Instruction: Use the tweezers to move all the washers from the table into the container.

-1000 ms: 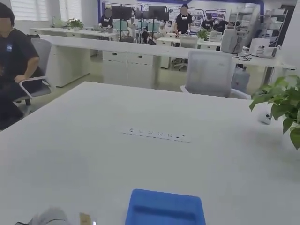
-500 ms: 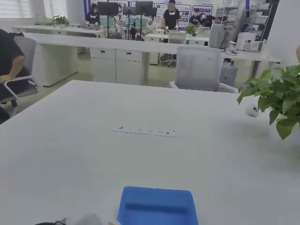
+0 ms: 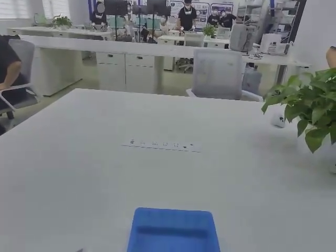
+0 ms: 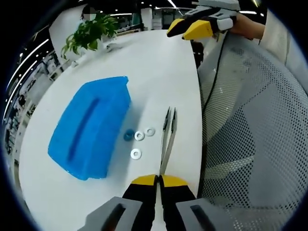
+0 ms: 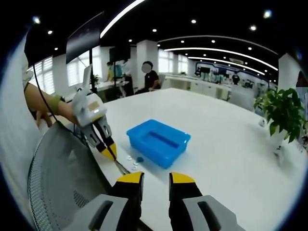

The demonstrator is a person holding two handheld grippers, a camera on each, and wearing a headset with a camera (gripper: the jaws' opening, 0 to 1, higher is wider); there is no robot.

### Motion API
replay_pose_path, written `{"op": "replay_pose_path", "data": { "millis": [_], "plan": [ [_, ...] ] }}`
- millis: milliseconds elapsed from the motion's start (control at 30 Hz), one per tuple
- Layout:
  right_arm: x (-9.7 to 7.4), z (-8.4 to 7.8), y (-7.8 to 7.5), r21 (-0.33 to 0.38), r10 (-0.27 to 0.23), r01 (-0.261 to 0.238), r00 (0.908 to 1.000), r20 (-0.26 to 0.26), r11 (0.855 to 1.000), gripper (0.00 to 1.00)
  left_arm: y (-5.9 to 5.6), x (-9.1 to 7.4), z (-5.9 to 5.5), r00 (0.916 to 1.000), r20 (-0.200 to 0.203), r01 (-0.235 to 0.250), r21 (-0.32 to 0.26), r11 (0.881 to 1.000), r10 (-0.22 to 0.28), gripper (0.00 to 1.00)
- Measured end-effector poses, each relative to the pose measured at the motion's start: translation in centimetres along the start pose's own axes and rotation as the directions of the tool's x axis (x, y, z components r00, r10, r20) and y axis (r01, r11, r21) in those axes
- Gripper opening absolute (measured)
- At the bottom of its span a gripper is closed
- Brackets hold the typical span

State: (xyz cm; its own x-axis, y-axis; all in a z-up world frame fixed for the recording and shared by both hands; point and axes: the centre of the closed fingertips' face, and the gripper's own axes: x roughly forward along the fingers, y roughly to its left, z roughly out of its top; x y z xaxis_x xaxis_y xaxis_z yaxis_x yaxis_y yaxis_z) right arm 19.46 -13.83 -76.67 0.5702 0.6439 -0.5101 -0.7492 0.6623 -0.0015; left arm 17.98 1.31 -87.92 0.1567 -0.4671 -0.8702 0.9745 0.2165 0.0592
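My white table (image 3: pixel 79 157) carries a blue container (image 3: pixel 173 230) at 6 o'clock in the head view, close to the near edge. A flush socket strip (image 3: pixel 161 145) sits about mid-top, at 12 o'clock from the container. A leafy plant (image 3: pixel 307 105) stands at 3 o'clock, with a small white object (image 3: pixel 278 121) near it at its 9 o'clock. In the left gripper view, three white washers (image 4: pixel 139 136) and one blue washer (image 4: pixel 128 135) lie loose at 3 to 4 o'clock from the container, the blue one just beside its wall. The tweezers (image 4: pixel 168 134) stretch at 3 o'clock of the washers, apart from them, along the table's edge.
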Motion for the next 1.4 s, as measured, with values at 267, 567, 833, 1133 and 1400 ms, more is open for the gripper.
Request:
{"op": "replay_pose_path", "data": {
  "millis": [267,567,833,1133,1400],
  "plan": [
    [0.9,0.3,0.6,-0.054,0.031,-0.032,0.9993,-0.022,0.998,0.19,-0.6,-1.2,0.8,0.9995,0.027,0.015,0.038,0.999,-0.016,0.00],
    [2.6,0.9,1.9,-0.090,0.094,-0.096,0.9953,-0.025,0.991,0.20,-1.2,-4.9,2.0,0.9949,0.098,-0.026,0.027,0.999,0.023,0.00],
    [3.8,0.7,3.6,-0.123,0.166,-0.171,0.9847,-0.054,0.977,0.20,-1.7,-7.5,2.7,0.9881,0.144,-0.057,0.004,0.998,0.056,0.00],
    [4.7,-0.1,5.8,-0.159,0.249,-0.264,0.9625,-0.108,0.951,0.20,-2.5,-9.5,3.4,0.9851,0.158,-0.070,0.011,0.997,0.068,0.00],
    [5.3,-1.1,8.0,-0.203,0.313,-0.345,0.9335,-0.174,0.916,0.21,-3.3,-9.7,3.6,0.9896,0.132,-0.066,0.062,0.996,0.057,0.00]
  ]
}}
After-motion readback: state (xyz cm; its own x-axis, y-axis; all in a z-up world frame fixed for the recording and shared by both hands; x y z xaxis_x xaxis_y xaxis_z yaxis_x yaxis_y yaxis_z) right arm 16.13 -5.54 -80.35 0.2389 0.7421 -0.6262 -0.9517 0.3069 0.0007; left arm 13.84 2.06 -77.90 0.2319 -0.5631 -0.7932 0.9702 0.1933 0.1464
